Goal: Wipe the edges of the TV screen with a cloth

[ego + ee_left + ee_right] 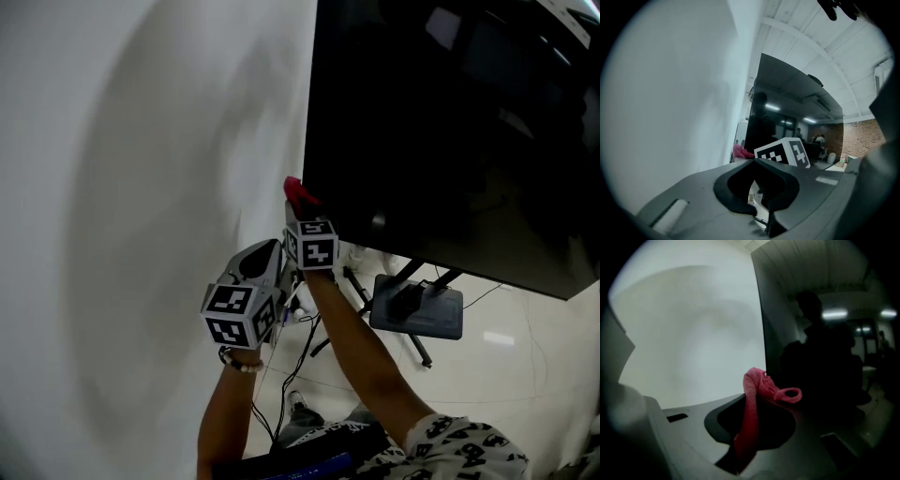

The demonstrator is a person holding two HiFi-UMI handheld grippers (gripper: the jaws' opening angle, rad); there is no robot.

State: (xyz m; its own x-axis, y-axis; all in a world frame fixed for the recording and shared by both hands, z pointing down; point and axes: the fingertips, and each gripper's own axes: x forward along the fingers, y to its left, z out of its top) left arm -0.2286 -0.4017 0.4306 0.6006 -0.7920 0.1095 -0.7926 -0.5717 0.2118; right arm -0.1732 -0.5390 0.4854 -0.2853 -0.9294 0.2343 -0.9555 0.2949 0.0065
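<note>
The right tongs [301, 214] pinched a red cloth [298, 192] at the TV's [450, 122] left edge, near its lower corner, and the edge ran on upward from the cloth. The left tongs [277, 251], pressed together and empty, hung just below the right tongs, farther from the TV.

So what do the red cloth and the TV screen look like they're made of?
The cloth looks like soft fabric, perhaps microfibre or terry: matte, fuzzy nap, and it flops in a limp loop where the right gripper pinches it. The TV screen looks like glossy glass or hard plastic: dark, mirror-like, reflecting ceiling lights and a person's silhouette. Which one, I cannot tell.
</note>
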